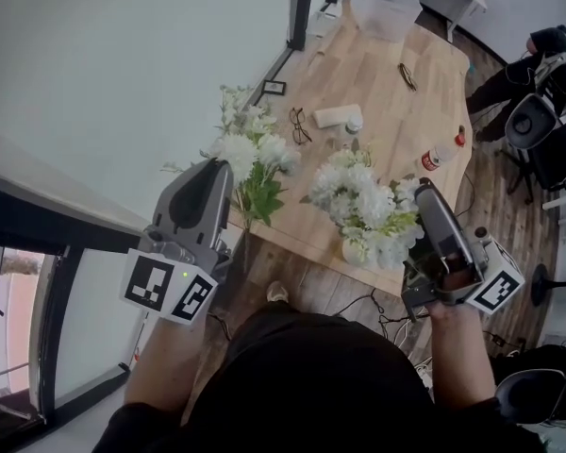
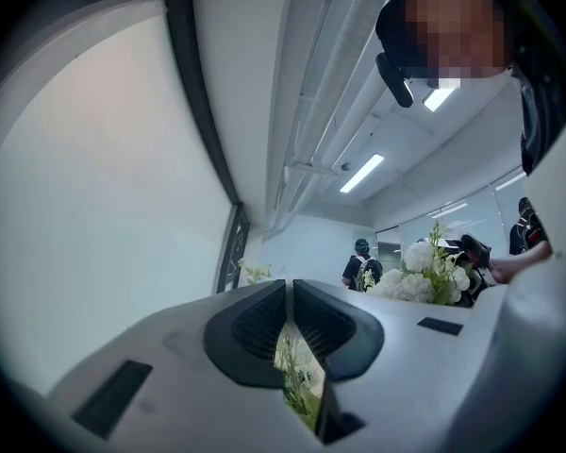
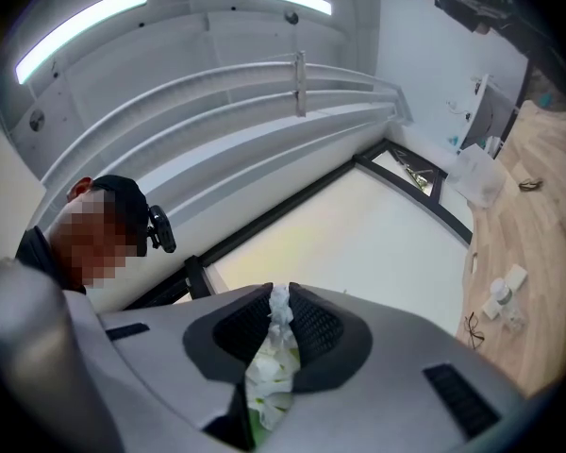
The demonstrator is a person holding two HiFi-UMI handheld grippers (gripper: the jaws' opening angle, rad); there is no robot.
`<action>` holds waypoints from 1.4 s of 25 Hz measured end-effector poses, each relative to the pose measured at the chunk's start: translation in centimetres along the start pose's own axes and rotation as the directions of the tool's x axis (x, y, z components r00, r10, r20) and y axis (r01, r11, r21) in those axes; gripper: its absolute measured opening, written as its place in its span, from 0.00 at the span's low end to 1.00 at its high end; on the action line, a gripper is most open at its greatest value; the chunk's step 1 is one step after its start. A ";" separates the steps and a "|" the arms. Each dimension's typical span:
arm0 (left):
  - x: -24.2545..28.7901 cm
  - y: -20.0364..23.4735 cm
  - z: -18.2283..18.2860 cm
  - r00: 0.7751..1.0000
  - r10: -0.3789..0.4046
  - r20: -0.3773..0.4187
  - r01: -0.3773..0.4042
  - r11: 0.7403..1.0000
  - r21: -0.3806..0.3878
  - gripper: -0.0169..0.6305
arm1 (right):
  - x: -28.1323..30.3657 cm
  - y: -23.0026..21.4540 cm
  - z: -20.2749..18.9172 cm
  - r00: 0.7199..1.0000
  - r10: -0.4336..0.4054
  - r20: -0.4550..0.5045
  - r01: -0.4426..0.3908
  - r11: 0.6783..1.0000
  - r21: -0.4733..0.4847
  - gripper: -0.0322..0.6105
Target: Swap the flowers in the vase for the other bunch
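Materials: two bunches of white, ruffled blooms with green leaves and thin stems. The surface [image 1: 396, 111] is pale wood plank. A pair of dark-rimmed spectacles [image 1: 300, 124] and a clear bottle with a red cap [image 1: 441, 154] lie on it.

Left tongs [image 1: 222, 170] [image 2: 290, 286]: grey moulded shell with ribbed black pads. The jaws are closed, with green stem showing in the slit between them. The left bunch [image 1: 250, 149] rises beyond the tip, over the near left edge of the surface.

Right tongs [image 1: 417, 189] [image 3: 281, 295]: the jaws are clamped on white petals and green stem. The right bunch [image 1: 366, 204] hangs above the near edge. A pale rounded form sits at its foot; whether this is the vase cannot be told.

Pose: both forearms are raised side by side, and both tongs point away from the body, tipped slightly upward.
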State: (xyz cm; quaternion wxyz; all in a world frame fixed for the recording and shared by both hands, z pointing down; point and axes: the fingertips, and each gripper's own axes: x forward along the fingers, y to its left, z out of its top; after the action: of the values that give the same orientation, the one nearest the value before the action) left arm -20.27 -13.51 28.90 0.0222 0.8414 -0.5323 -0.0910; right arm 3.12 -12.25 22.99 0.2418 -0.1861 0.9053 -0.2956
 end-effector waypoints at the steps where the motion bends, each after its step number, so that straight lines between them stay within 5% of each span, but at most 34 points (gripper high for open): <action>1: 0.0 0.3 -0.2 1.000 0.000 -0.005 0.000 1.000 -0.002 0.07 | -0.1 -0.4 -0.2 1.000 -0.007 0.006 0.007 1.000 0.005 0.16; 17: 1.3 -0.2 -0.8 0.998 -0.026 -0.056 0.025 0.999 -0.021 0.07 | -1.2 -2.5 -1.5 0.996 -0.093 -0.008 0.093 0.995 0.027 0.16; 35: 3.8 -7.9 -1.1 0.995 -0.043 -0.085 0.046 0.999 0.028 0.07 | -10.2 -5.6 1.1 0.985 -0.157 0.077 0.151 0.985 0.085 0.16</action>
State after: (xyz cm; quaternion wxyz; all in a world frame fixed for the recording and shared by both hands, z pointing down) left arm -11.45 -13.57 28.46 0.0300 0.8564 -0.5133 -0.0478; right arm 13.08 -12.09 29.02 0.2630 -0.2580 0.8649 -0.3409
